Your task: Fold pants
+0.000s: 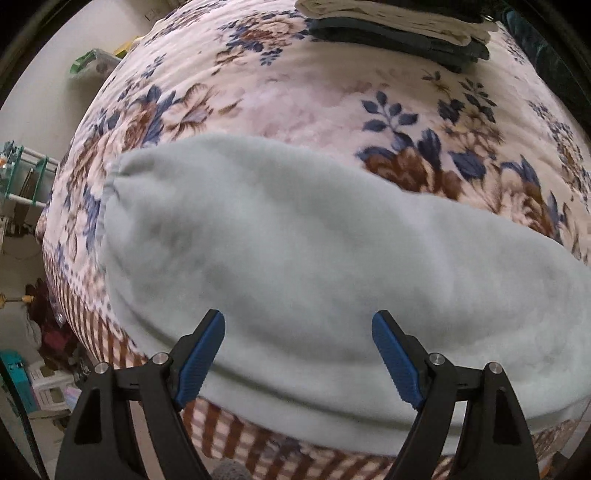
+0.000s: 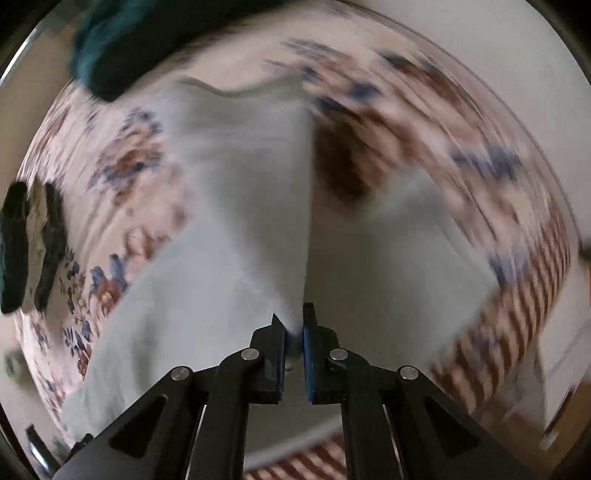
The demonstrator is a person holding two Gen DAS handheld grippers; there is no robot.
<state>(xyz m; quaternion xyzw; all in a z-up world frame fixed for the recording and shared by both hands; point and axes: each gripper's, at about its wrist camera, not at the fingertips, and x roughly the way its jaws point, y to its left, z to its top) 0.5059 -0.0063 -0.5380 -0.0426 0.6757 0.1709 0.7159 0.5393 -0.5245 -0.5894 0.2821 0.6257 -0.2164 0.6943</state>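
Note:
Pale mint fleece pants [image 1: 295,258] lie flat across a floral blanket on a bed [image 1: 295,92]. My left gripper [image 1: 298,325] is open just above the pants' near edge, holding nothing. In the right wrist view my right gripper [image 2: 293,325] is shut on a raised fold of the same pants [image 2: 240,206], which hangs from the jaws in a sharp vertical crease. That view is motion-blurred.
A stack of folded dark and cream clothes [image 1: 399,26] sits at the far side of the bed, also at the left in the right wrist view [image 2: 33,247]. A dark teal garment [image 2: 122,48] lies at the top. A shelf rack [image 1: 26,177] and clutter stand left of the bed.

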